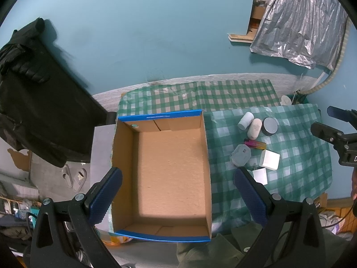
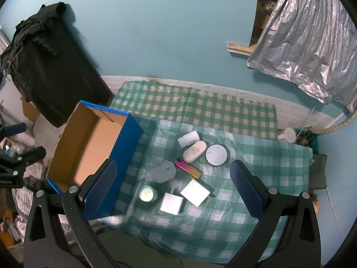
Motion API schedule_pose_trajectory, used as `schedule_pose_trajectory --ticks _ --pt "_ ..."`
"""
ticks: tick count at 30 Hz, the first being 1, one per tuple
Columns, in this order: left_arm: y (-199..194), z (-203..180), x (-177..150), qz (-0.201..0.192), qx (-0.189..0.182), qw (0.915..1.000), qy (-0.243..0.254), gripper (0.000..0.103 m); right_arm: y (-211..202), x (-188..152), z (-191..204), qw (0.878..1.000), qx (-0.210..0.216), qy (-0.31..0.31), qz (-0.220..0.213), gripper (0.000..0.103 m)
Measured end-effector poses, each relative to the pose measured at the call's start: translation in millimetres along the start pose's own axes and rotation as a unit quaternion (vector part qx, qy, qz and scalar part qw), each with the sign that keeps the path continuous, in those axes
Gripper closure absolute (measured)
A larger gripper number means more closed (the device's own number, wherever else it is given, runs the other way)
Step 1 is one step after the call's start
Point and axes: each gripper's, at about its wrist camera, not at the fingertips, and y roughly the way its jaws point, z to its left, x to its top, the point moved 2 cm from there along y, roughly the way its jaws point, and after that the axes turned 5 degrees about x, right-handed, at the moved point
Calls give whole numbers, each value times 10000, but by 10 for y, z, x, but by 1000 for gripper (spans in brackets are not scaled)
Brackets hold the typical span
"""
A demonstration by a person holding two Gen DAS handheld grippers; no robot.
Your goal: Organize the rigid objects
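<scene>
Dim bluish light, strong fisheye bend w/ dark corners, slight blur.

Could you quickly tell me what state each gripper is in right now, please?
Left gripper: open, holding nothing, above the box.
Right gripper: open, holding nothing, above the small items.

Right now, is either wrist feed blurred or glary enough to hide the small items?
Left wrist view: sharp, though the left gripper finger hides part of a white box. Right wrist view: soft smear near the candle jar; plastic sheen on the checked cloth; items readable.
</scene>
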Motion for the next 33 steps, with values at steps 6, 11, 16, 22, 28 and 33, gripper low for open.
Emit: schedule_pose_trajectory --ticks 6,11,16,22,28,33 --pt "-27 -52 12 -11 5 10000 32 2 8 9 -4 10000 -18 -5 25 2" --pt "-39 -75 8 -20 0 10000 59 2 -8 1 -26 10000 -14 -20 32 2" --pt "-45 -75 -5 -18 -2 10000 72 2 -5 3 -9 10000 -10 -28 34 2" --pt "-50 -66 -31 -21 -8 10000 78 2 -19 -9 4 10000 -15 -28 42 2" --pt "-50 -66 -30 -18 -14 10000 72 2 -29 -24 38 10000 -23 -52 41 2" --pt "-50 -49 -40 -10 -20 10000 79 2 -31 -20 50 10000 -32 -62 47 2"
